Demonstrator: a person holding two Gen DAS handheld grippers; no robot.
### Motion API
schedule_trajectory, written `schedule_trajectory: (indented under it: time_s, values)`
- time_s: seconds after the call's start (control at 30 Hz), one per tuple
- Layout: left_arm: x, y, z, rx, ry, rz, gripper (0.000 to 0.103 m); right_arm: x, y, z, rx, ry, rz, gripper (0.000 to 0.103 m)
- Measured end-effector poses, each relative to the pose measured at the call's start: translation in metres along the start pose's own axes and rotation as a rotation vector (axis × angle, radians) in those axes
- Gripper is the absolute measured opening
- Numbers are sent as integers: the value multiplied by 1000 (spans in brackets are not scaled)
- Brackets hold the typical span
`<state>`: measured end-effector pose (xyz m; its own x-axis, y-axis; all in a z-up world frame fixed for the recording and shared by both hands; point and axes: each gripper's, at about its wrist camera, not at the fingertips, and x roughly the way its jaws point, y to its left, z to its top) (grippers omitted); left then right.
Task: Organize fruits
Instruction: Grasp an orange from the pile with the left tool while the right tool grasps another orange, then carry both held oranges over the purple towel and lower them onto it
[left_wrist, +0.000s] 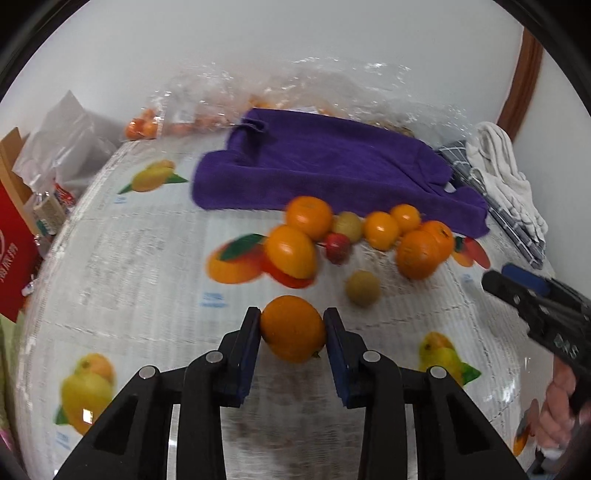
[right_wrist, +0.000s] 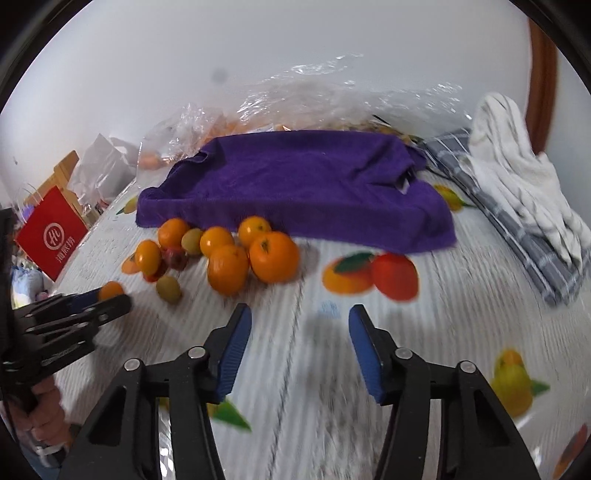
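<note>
1. The left gripper (left_wrist: 292, 326) clamps a small orange (left_wrist: 293, 328) between its blue pads, just above the fruit-printed tablecloth (left_wrist: 147, 280).
2. The right gripper (right_wrist: 300, 347) holds nothing; its jaws stand partly apart over bare cloth.
3. A pile of oranges (right_wrist: 274, 256) with a few small greenish and red fruits lies beyond both grippers, against the front edge of a purple towel (right_wrist: 295, 177).
4. One greenish fruit (left_wrist: 362, 288) sits apart, nearer the left gripper.
</note>
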<state>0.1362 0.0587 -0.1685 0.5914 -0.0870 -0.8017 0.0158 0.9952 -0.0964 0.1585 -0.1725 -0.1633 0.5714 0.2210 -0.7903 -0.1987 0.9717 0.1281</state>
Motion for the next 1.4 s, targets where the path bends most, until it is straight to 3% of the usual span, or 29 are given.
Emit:
schedule_trajectory:
  time_s: [0.2, 0.27, 0.47, 0.63, 0.73, 1.1, 1.4]
  values:
    - [0, 24, 1, -14, -18, 70, 33, 40, 8, 12, -66, 76, -2, 42]
    - [2, 30, 2, -27, -15, 64, 33, 49, 10, 15, -70, 87, 29, 42]
    - [13, 37, 1, -52, 28, 26, 33, 69, 16, 25, -88, 104, 2, 42]
    - [14, 40, 0, -72, 35, 7, 33, 79, 20, 31, -78, 103, 18, 50]
    - [13, 38, -3, -63, 38, 16, 33, 83, 21, 34, -83, 94, 3, 42]
    - [-12, 23, -3, -38, 27, 21, 33, 33, 1, 18, -51, 60, -6, 41]
    - [-46, -4, 31, -7, -36, 23, 33, -14, -11, 24, -24, -3, -26, 41]
